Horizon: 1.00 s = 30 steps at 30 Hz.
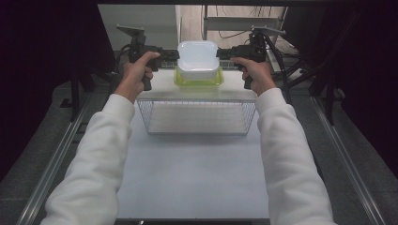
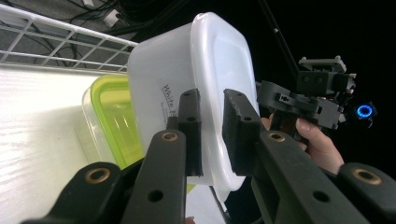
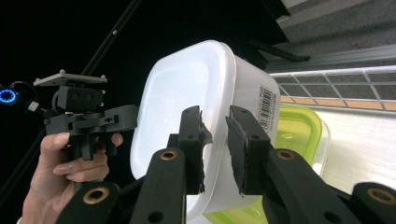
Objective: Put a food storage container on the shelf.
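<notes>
A white plastic tub point(image 1: 197, 58), open side up, hangs between both grippers at the far end of the table. My left gripper point(image 1: 174, 55) is shut on its left rim, which runs between the pads point(image 2: 212, 126). My right gripper point(image 1: 220, 54) is shut on the opposite rim point(image 3: 215, 140). Right under the tub sits a clear container with a yellow-green lid point(image 1: 180, 80); whether the two touch I cannot tell. The tub carries printed text point(image 2: 168, 100) on one wall and a barcode label point(image 3: 267, 105) on another.
A low white wire basket point(image 1: 197, 104) stands on the table just nearer than the containers, with nothing in it. The white tabletop point(image 1: 197, 173) stretches toward the person between two white sleeves. Metal rails point(image 1: 56, 159) run along both sides, and cables lie beyond the far edge.
</notes>
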Each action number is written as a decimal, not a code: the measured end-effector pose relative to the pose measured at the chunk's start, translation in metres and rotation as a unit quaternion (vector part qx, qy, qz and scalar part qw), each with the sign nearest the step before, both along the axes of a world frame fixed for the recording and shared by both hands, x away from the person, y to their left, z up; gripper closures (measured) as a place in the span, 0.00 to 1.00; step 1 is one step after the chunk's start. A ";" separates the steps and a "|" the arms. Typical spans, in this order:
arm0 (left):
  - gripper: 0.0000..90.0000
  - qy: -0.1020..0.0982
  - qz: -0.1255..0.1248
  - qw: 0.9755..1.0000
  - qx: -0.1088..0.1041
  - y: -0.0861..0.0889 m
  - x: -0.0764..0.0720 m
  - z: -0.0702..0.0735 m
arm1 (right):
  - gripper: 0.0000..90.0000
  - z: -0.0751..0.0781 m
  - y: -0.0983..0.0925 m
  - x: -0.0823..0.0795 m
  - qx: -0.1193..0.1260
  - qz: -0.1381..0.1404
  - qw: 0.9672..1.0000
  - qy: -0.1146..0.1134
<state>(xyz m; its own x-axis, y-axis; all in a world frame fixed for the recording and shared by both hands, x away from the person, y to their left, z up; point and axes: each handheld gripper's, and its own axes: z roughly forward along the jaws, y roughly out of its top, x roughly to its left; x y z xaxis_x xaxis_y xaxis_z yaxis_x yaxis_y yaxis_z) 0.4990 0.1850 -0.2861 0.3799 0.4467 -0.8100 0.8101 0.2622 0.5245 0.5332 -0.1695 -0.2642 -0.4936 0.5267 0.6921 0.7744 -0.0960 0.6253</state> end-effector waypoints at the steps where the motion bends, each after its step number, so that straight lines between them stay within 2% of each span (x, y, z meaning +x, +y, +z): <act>1: 0.86 0.002 0.003 1.000 -0.003 0.000 0.002 -0.001 | 0.82 0.000 0.000 0.002 0.000 -0.001 1.000 0.003; 6: 0.86 0.005 0.012 1.000 -0.007 0.001 0.006 -0.003 | 0.82 -0.003 0.002 0.007 0.005 -0.012 1.000 0.016; 12: 0.87 0.003 0.020 1.000 -0.004 0.002 0.007 -0.004 | 0.80 -0.007 0.004 0.011 0.011 -0.020 1.000 0.020; 26: 0.85 -0.007 0.011 1.000 0.002 -0.002 0.003 -0.005 | 0.80 -0.010 0.000 0.008 0.024 -0.027 0.999 0.017; 30: 0.84 -0.008 0.008 1.000 0.005 -0.002 0.002 -0.005 | 0.80 -0.010 0.000 0.006 0.021 -0.025 0.999 0.015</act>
<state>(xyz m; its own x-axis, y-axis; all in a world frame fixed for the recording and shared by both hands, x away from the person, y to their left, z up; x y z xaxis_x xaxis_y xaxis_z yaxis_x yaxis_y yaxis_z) 0.5006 0.1833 -0.2908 0.3845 0.4603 -0.8002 0.7977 0.2706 0.5390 0.5389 -0.1698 -0.2740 -0.4459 0.5203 0.7283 0.7867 -0.1603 0.5961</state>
